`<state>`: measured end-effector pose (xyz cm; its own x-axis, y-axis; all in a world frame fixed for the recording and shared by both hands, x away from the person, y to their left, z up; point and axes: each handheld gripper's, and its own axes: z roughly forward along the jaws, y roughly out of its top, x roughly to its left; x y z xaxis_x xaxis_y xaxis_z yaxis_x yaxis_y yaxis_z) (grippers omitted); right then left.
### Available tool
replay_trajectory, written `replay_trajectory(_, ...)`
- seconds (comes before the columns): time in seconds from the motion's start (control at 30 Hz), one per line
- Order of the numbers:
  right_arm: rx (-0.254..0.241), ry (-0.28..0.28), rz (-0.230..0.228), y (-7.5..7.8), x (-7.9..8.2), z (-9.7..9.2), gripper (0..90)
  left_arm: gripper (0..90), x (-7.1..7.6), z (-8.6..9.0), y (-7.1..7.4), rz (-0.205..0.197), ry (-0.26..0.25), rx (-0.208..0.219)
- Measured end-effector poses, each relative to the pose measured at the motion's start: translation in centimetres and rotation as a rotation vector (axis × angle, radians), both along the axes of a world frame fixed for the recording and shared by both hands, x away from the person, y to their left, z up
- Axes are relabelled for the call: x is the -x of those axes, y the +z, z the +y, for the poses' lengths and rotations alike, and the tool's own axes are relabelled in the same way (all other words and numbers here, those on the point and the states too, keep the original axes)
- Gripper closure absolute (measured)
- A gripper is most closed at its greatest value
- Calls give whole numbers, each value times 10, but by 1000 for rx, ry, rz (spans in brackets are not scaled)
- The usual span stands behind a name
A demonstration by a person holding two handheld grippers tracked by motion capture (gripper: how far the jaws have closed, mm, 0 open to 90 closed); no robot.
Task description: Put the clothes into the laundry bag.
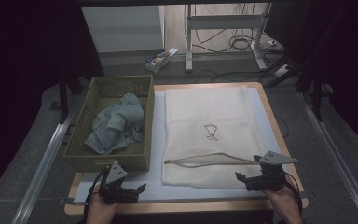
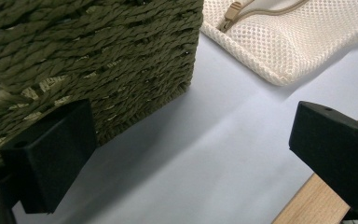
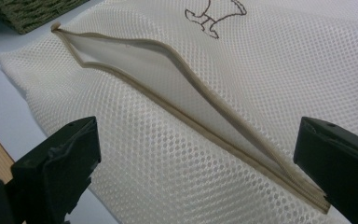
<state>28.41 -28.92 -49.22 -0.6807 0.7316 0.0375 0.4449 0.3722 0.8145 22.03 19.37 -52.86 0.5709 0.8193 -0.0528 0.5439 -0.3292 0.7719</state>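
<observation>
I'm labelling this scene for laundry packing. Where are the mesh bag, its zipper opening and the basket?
mesh bag [image 1: 205,105], high view, on its flat upper middle.
zipper opening [image 3: 168,88], right gripper view, on the gap between the tan edges.
basket [image 1: 107,163], high view, on its near woven wall.

Small box [image 1: 160,59] on floor beyond table [image 1: 279,135]; cables [image 1: 235,43] near metal frame [image 1: 223,21].

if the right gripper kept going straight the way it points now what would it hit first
Most likely the cream mesh laundry bag: the right gripper has its jaws open and aimed at the bag's gaping tan-edged zip opening, so it should meet mesh near that slit, though depth is hard to judge.
</observation>
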Motion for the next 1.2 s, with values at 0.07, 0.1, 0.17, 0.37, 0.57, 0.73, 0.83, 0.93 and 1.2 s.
replay_trajectory(0.07, -8, -1, 0, 1, 0, 1, 10, 7, 0, 0, 0, -1, -1, -2)
replay_trajectory(0.1, -8, 0, -4, 2, -1, 1, 11, 7, 0, 0, 0, -2, -1, -2)
replay_trajectory(0.17, -13, 0, -4, 2, -1, 2, 17, 7, 0, 0, 0, -1, -1, -3)
replay_trajectory(0.37, -30, 7, -13, 4, -3, 6, 44, 7, 0, 0, 0, -1, 1, -9)
replay_trajectory(0.57, -27, 8, -11, 5, -6, 10, 43, 8, 0, -1, 0, 1, 3, -11)
replay_trajectory(0.73, -11, 11, -13, 5, -9, 14, 44, 8, -1, 0, -1, 1, 6, -12)
replay_trajectory(0.83, -5, 13, -17, 6, -11, 17, 35, 8, -1, 0, -1, 0, 8, -13)
replay_trajectory(0.93, -2, 11, -17, 7, -13, 19, 31, 8, -1, 0, -1, 2, 10, -17)
replay_trajectory(1.2, 16, 11, 3, 4, -17, 27, 25, 8, -1, 0, -1, 1, 13, -16)
